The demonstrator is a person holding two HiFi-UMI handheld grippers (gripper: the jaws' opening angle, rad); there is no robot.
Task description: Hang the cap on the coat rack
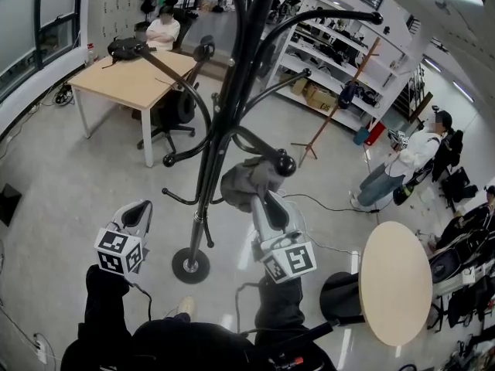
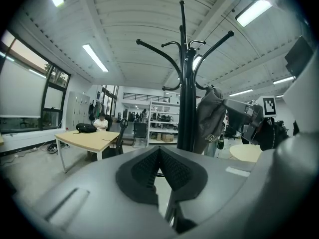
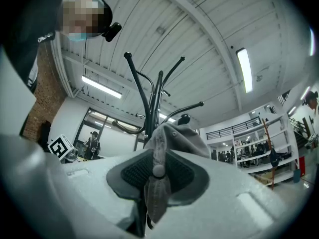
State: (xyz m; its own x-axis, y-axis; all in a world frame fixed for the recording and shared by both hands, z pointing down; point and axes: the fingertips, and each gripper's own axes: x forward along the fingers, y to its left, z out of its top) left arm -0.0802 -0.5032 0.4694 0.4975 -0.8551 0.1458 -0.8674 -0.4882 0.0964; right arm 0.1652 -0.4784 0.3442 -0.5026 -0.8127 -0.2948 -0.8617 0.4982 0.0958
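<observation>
The black coat rack (image 1: 224, 122) stands right in front of me on its round base (image 1: 190, 265). My right gripper (image 1: 260, 201) is shut on a grey cap (image 1: 241, 182), held up against a lower arm of the rack, just below its ball-ended hook (image 1: 285, 163). In the right gripper view the cap (image 3: 174, 138) is pinched between the pads by its strap, with the hook ball (image 3: 184, 119) just behind it. My left gripper (image 1: 138, 212) is lower left of the pole, shut and holding nothing. The left gripper view shows the rack (image 2: 187, 108) and cap (image 2: 212, 116) ahead.
A wooden desk (image 1: 131, 79) with an office chair (image 1: 174, 110) and a seated person (image 1: 162, 29) lies at the back left. A round table (image 1: 394, 280) is near right. A person (image 1: 402, 165) stands right, near a wooden rack (image 1: 340, 107) and shelves (image 1: 340, 52).
</observation>
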